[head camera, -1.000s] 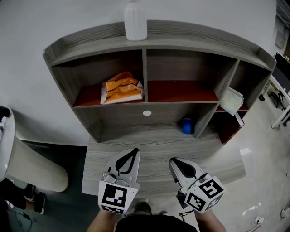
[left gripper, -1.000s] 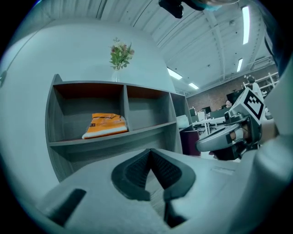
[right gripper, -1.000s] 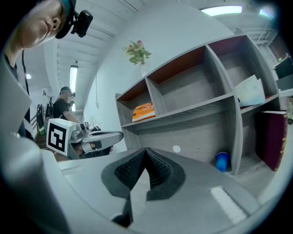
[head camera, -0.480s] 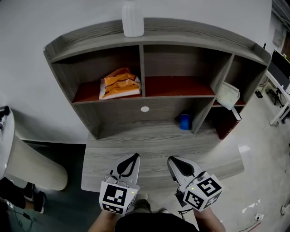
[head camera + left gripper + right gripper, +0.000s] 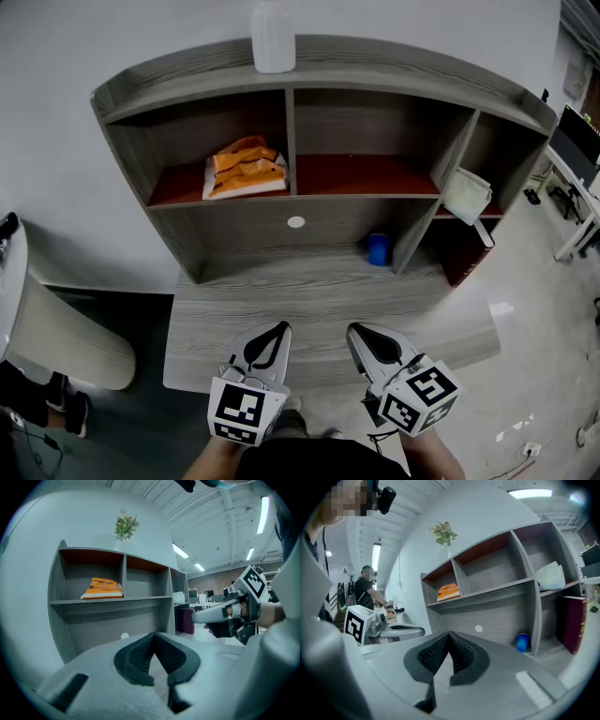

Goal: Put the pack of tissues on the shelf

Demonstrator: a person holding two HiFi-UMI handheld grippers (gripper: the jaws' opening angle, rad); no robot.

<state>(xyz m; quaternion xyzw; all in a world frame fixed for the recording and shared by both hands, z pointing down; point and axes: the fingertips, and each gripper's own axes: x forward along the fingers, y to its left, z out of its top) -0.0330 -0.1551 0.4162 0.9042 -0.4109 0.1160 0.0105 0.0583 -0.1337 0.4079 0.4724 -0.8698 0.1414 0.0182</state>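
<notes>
The orange pack of tissues [image 5: 246,167] lies on the red board of the shelf unit's upper left compartment; it also shows in the left gripper view [image 5: 103,588] and the right gripper view [image 5: 448,592]. My left gripper [image 5: 278,328] hovers over the near edge of the grey desk [image 5: 309,295], shut, with nothing between its pads [image 5: 153,634]. Beside it, my right gripper [image 5: 353,330] is also shut and empty [image 5: 450,633]. Both are well short of the shelf and apart from the pack.
A white vase [image 5: 273,37] with flowers stands on top of the shelf unit. A blue cup [image 5: 378,249] sits at the back of the desk by a divider. A white bag [image 5: 466,195] hangs out of the right compartment. A dark red book [image 5: 573,620] stands below it.
My left gripper has sunk a little, back toward the desk's near edge. The right gripper has kept still. The tissue pack has not moved on the shelf.
</notes>
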